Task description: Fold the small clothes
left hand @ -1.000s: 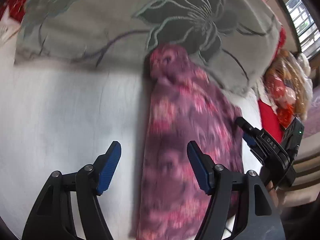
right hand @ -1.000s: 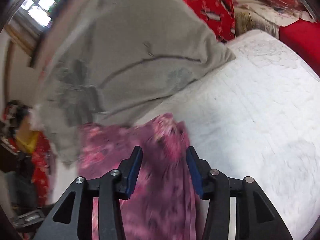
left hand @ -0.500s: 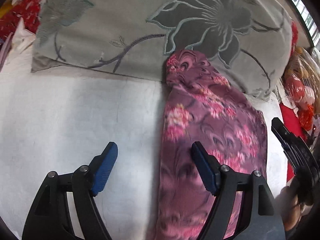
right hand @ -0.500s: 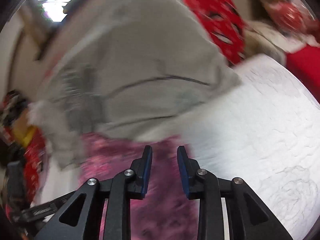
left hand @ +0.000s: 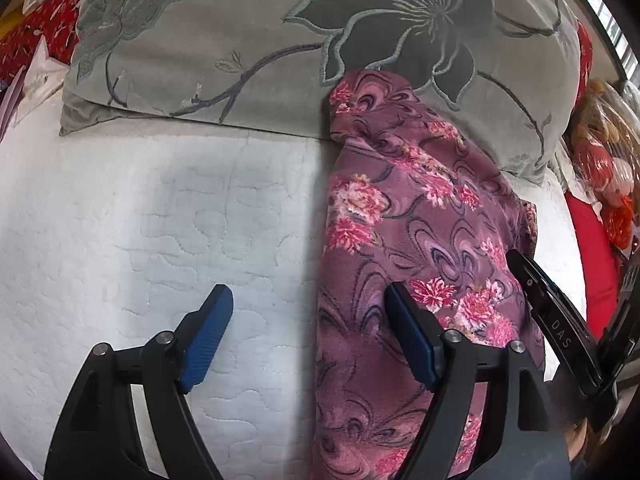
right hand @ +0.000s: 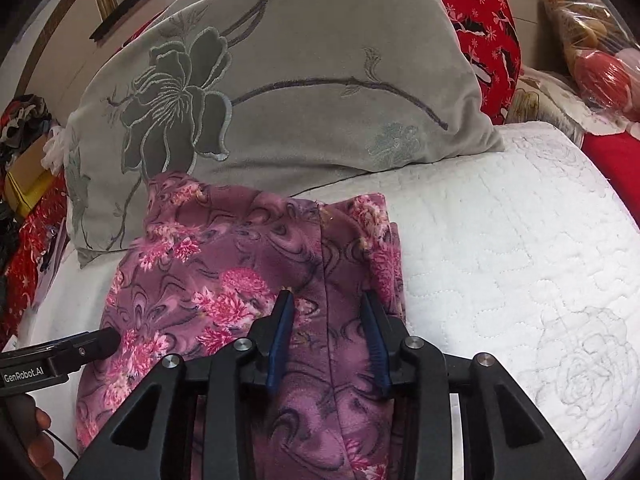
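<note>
Lying folded lengthwise on a white quilted bed (left hand: 168, 216), a purple garment with pink flowers (left hand: 420, 240) is resting its far end against a grey velvet cushion embroidered with a dark flower (left hand: 280, 32). The left tongs (left hand: 308, 332) are opening wide, one blue pad over bare quilt and the other over the cloth's edge, gripping nothing. The right tongs (right hand: 326, 336) are opening too, hovering partly spread above the garment's seam, their pads not pressing the fabric.

White quilted bed (right hand: 520, 240), grey flower-embroidered pillow (right hand: 304, 80) (red patterned cushion (right hand: 484, 24) behind), daylit window (left hand: 608, 12).
</note>
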`<act>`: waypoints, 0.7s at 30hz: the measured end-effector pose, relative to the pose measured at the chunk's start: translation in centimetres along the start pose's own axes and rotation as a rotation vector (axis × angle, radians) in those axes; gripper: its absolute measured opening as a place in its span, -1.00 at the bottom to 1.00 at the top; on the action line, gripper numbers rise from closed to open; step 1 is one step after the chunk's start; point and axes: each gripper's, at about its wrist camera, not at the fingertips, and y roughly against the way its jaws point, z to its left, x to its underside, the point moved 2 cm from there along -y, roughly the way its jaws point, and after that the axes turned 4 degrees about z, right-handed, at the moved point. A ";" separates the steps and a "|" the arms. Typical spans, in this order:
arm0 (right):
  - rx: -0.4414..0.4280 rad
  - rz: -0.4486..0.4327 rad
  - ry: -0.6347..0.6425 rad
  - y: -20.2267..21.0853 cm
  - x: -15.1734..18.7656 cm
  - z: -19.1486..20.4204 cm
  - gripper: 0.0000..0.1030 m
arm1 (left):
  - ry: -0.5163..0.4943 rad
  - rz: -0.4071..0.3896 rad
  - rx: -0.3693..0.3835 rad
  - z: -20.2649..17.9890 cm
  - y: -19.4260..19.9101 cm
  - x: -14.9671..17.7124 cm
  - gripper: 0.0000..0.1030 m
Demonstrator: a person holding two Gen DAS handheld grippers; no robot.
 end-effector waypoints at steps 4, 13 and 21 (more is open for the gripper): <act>-0.002 0.007 -0.003 0.3 0.2 -0.1 -0.30 | -0.005 0.009 -0.003 0.8 0.4 -0.1 0.57; -0.242 -0.005 0.039 6.7 3.0 2.0 -0.26 | -0.008 0.023 0.023 1.9 3.1 2.9 0.57; -0.183 0.021 0.078 6.7 3.8 1.6 -0.27 | -0.006 0.058 0.075 2.3 3.6 2.5 0.62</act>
